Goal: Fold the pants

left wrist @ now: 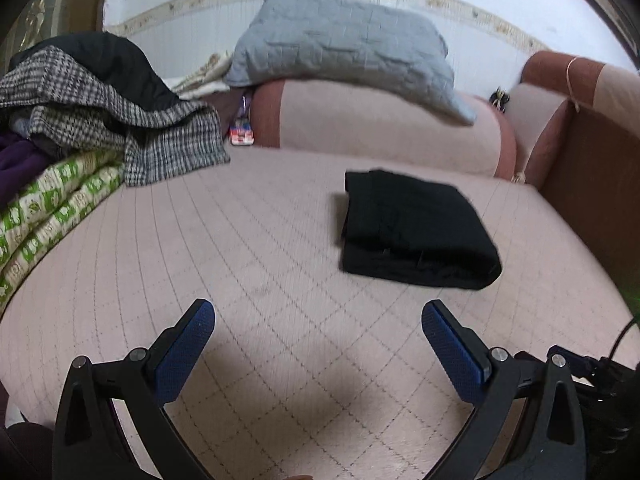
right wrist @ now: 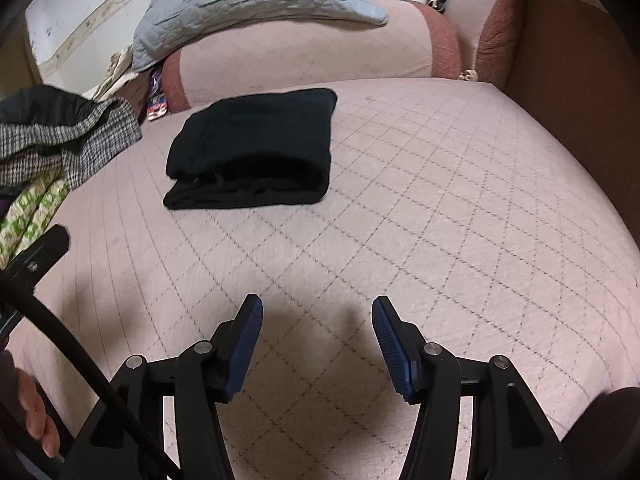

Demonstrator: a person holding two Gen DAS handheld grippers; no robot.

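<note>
Black pants (left wrist: 416,228) lie folded into a compact rectangle on the pink quilted bed cover (left wrist: 256,264), ahead and right of my left gripper (left wrist: 318,314). That gripper is open and empty, held above the bare cover. In the right wrist view the folded pants (right wrist: 252,152) lie ahead and left of my right gripper (right wrist: 318,310), which is open and empty, well short of them. Part of the left gripper (right wrist: 36,256) shows at the left edge of the right wrist view.
A pile of clothes with a checked garment (left wrist: 120,128) and a green patterned quilt (left wrist: 48,208) lies at the left. A pink bolster (left wrist: 380,128) with a grey pillow (left wrist: 344,48) on it lies behind. A brown bed end (left wrist: 600,184) is at the right.
</note>
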